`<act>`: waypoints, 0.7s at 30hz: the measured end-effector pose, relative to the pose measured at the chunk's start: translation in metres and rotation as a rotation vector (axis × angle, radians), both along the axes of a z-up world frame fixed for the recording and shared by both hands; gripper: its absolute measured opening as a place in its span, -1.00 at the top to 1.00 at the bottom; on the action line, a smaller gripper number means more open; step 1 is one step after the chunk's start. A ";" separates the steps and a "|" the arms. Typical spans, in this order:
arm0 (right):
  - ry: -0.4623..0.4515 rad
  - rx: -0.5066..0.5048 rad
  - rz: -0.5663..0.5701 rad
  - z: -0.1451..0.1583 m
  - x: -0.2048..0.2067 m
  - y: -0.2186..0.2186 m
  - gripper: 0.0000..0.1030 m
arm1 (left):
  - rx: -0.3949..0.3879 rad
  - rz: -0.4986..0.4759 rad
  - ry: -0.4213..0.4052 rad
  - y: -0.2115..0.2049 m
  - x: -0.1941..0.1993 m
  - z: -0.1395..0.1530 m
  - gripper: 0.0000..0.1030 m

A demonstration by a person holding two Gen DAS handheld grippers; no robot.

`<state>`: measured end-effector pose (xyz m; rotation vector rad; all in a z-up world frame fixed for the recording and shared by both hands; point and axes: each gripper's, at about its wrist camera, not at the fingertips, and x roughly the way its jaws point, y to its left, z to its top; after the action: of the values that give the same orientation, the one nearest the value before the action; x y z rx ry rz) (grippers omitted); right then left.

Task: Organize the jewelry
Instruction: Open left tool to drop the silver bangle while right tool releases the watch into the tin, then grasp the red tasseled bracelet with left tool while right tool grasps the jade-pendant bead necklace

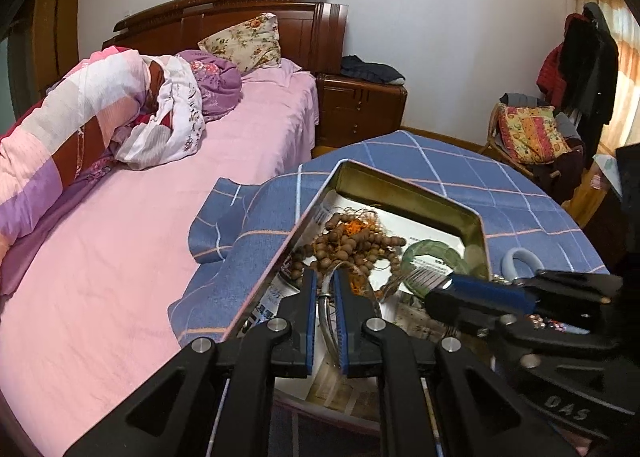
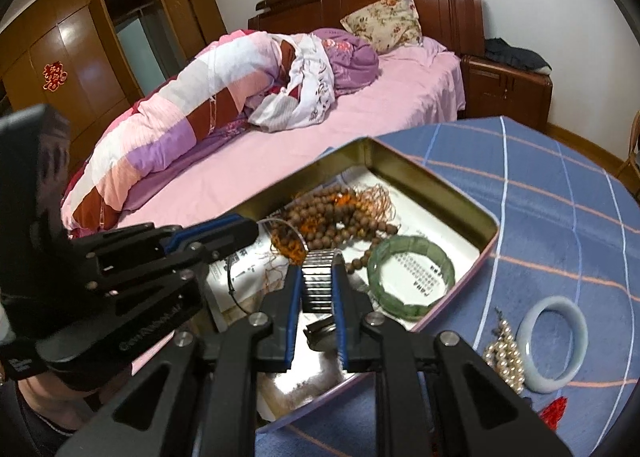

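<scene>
Jewelry is gathered in an open rectangular metal tin standing on a table with a blue checked cloth, beside a bed with a pink sheet.

Contents of the tin, lined with printed paper: a heap of brown wooden prayer beads with orange cord toward the far side, and a green segmented bangle lying flat near the right wall. Outside the tin, on the cloth to its right, lie a pale jade bangle and, touching it, a strand of pearls.

Left gripper: reaches into the near left part of the tin, tips just at the edge of the wooden beads. Its jaws stand nearly together and are clamped on a thin silver bangle, whose wire runs between the blue pads.

Right gripper: positioned over the middle of the tin, between the beads and the green bangle, without touching either. Its jaws are narrowly apart and clamped on a metal expansion watch band, the ribbed links held upright between the pads, with the dark watch case hanging at the near end.

In the left wrist view the right gripper comes in from the right over the tin's near corner.
</scene>
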<state>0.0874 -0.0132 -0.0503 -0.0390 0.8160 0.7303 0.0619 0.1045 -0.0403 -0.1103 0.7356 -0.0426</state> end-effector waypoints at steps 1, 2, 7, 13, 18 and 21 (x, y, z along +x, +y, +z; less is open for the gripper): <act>0.004 0.005 -0.003 -0.001 0.000 0.000 0.58 | -0.004 -0.005 -0.003 -0.001 -0.001 0.001 0.75; 0.009 0.011 -0.006 -0.001 0.000 -0.001 0.49 | -0.003 -0.009 -0.007 -0.002 -0.001 0.002 0.50; -0.002 0.038 -0.046 0.005 -0.004 -0.018 -0.01 | 0.010 0.039 -0.060 0.000 -0.011 0.014 -0.34; -0.029 0.046 -0.136 0.010 -0.023 -0.071 -0.22 | -0.019 0.014 -0.097 -0.013 -0.026 0.023 -0.52; -0.014 -0.004 -0.295 0.000 -0.044 -0.142 -0.22 | 0.022 -0.013 -0.114 -0.038 -0.035 0.024 -0.52; -0.009 -0.051 -0.369 -0.005 -0.052 -0.172 -0.22 | 0.042 -0.036 -0.107 -0.054 -0.037 0.019 -0.52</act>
<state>0.0352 -0.1850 -0.0550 0.0613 0.8049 0.3605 0.0250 0.0510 -0.0211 -0.0544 0.6309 -0.0665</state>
